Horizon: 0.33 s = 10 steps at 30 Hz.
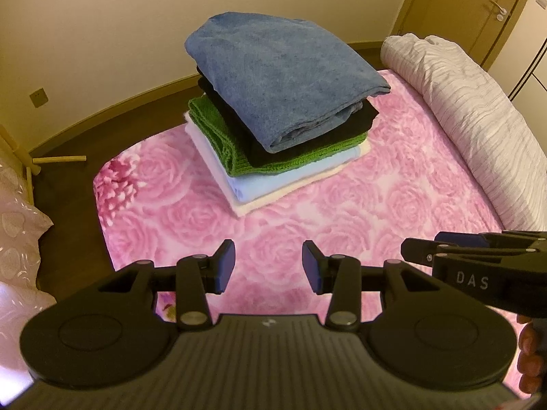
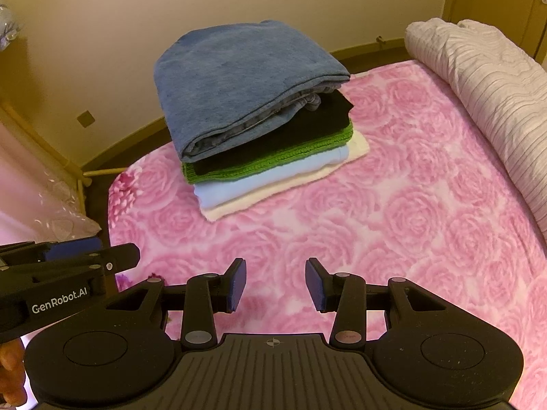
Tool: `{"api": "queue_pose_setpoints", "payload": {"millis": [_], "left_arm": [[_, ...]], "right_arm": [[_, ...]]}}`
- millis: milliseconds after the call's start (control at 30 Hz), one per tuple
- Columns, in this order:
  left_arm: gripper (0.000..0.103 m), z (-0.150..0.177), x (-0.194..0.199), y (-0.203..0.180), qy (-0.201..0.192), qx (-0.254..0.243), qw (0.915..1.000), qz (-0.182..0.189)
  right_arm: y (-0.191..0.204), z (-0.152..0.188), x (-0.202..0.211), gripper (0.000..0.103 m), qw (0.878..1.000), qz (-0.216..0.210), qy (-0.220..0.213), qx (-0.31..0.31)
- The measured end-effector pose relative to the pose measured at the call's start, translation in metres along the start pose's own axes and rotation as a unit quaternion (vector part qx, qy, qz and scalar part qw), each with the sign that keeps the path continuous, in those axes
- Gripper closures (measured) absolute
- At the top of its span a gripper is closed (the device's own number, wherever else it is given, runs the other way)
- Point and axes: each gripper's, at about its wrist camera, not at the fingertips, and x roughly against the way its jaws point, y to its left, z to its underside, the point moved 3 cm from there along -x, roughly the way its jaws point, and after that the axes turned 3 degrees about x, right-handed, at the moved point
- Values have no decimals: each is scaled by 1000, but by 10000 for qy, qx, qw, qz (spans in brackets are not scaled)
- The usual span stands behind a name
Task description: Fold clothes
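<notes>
From the left wrist view, the left gripper hung released and empty over the pink bed cover. The stack of clothes sat folded near the bed's far corner, blue on top, then black, green, pale blue and cream.

From the right wrist view, the right gripper was likewise released, holding nothing. No unfolded garment showed, so the folding looked finished.

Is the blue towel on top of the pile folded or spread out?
Folded. The blue terry towel sits doubled over atop the stack, its layered edges showing at the front.
</notes>
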Motion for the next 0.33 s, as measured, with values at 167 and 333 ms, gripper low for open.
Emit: {"api": "queue_pose_setpoints", "payload": {"millis": [167,333], "left_arm": [[64,-3,1,0,-115,4,9999,-51],[64,-6,4,-2,-212,-23,9997,-71]], "right_arm": [[-1,0,-1,61,10000,-1,6,-3],[-2,0,0,61,10000,1,-11,-10]]}}
